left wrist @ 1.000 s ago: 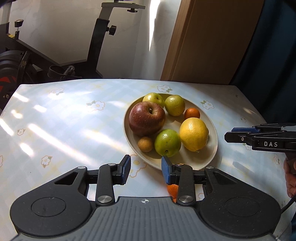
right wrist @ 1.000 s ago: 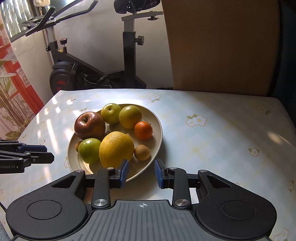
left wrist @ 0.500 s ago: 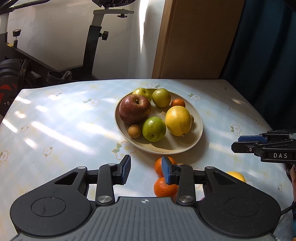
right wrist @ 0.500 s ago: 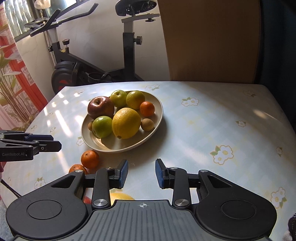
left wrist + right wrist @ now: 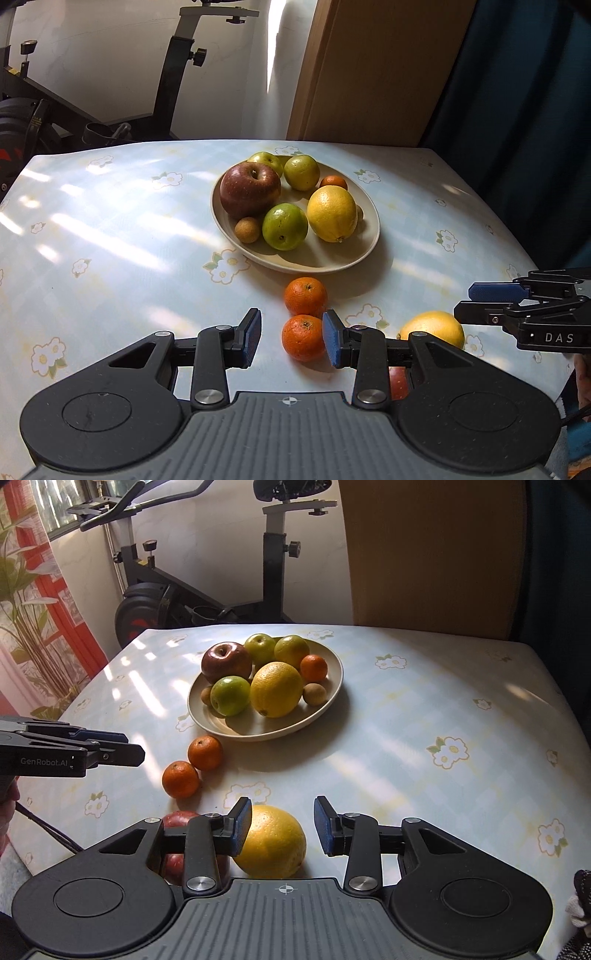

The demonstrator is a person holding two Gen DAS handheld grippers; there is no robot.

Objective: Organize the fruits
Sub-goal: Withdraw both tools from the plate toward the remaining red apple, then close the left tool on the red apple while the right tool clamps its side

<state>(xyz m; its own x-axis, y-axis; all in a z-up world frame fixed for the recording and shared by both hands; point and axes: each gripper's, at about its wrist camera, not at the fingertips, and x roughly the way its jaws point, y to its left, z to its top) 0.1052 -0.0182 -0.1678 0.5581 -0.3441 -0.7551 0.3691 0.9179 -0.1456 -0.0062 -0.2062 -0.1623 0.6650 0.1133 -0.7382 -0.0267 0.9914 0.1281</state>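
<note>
Moved: plate (image 5: 369, 236) now upper centre; right gripper (image 5: 282, 827) jaws just opening, empty.
Left gripper (image 5: 291, 338): parted, empty.
Room: bare tablecloth (image 5: 443, 701) right.
Tangerines off plate: two (image 5: 306, 297).

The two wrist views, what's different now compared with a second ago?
Both grippers have drawn back from the plate toward the near edge, bringing loose fruit into view: two mandarins, a yellow citrus, a red apple. The right gripper has just been opening; the citrus lies between its fingers, ungripped. The left gripper holds nothing. The plate's fruit is unchanged.
</note>
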